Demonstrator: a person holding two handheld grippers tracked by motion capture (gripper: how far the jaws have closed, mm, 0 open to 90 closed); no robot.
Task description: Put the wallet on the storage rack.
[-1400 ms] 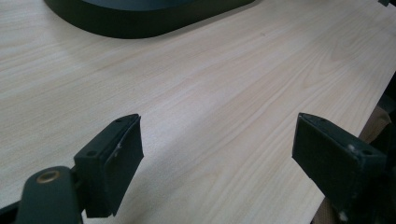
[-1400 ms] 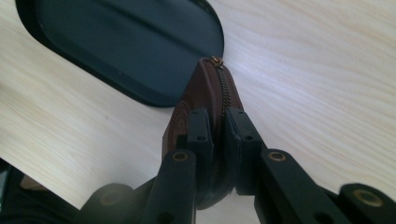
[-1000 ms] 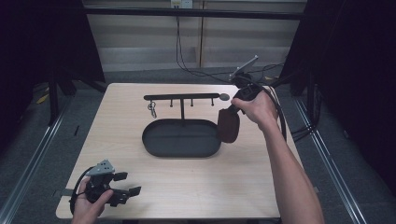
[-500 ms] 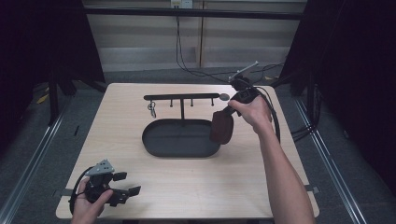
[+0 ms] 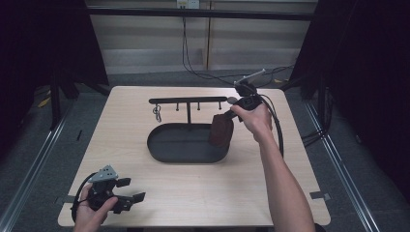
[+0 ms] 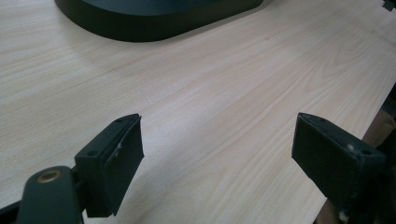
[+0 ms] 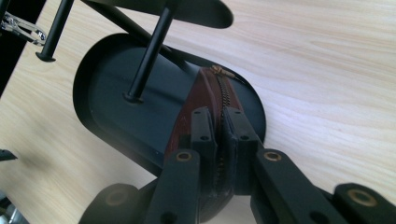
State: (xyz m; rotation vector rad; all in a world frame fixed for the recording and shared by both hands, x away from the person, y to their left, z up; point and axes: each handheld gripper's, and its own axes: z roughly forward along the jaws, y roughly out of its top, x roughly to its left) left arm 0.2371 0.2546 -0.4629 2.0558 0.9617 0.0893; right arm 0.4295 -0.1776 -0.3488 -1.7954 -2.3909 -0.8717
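Right gripper (image 7: 218, 135) clamped on brown zip pouch (image 7: 205, 93) over black tray (image 5: 167, 145) (frame centre); left gripper (image 5: 126, 192) agape, lower left.

Pinched between the right gripper's (image 7: 219, 135) matt black plastic jaws is a reddish-brown leather-like pouch (image 7: 196, 100) with a brassy metal zip. Just beyond it sits a matt black metal tray (image 7: 107, 93). Under the left gripper (image 6: 217, 163), the table (image 6: 224, 93) is pale, smooth wood-grain with a soft sheen.
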